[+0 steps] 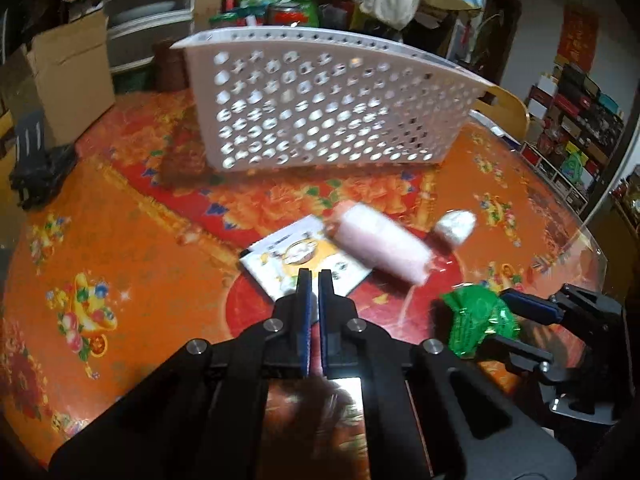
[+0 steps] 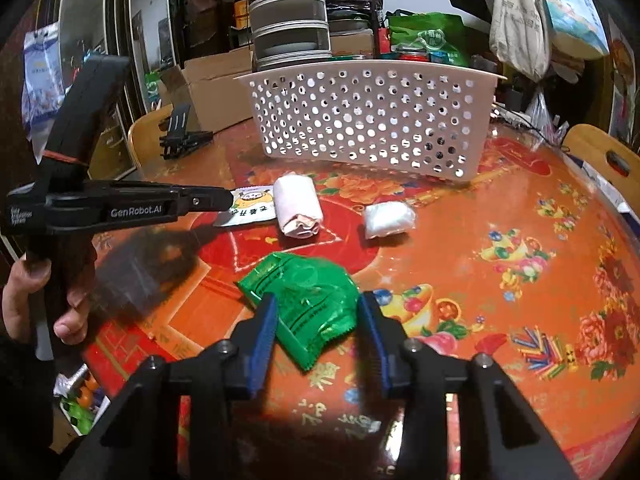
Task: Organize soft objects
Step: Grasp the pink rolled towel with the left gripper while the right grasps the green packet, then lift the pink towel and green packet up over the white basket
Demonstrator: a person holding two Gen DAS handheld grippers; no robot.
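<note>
1. My right gripper [image 2: 316, 344] is spread wide, fingers straddling the crinkly green foil packet [image 2: 306, 302] lying flat on the orange floral tablecloth [image 2: 500, 280]; not pinching it yet.
2. My left gripper [image 1: 314, 280] has its fingers nearly pressed together, holding nothing, hovering over the flat white printed sachet [image 1: 296, 258].
3. Packet looks light, soft and slick; the foil would likely crumple and slip. I'd take it across the puffy middle, not the serrated edge.
4. Pink rolled cloth [image 2: 298, 208] and small white wrapped bundle [image 2: 388, 218] lie between the packet and the white perforated plastic basket [image 2: 368, 120].
5. Basket inside is hidden from both views. Left view is motion-blurred; sachet print unreadable, partly covered by my left fingers.
</note>
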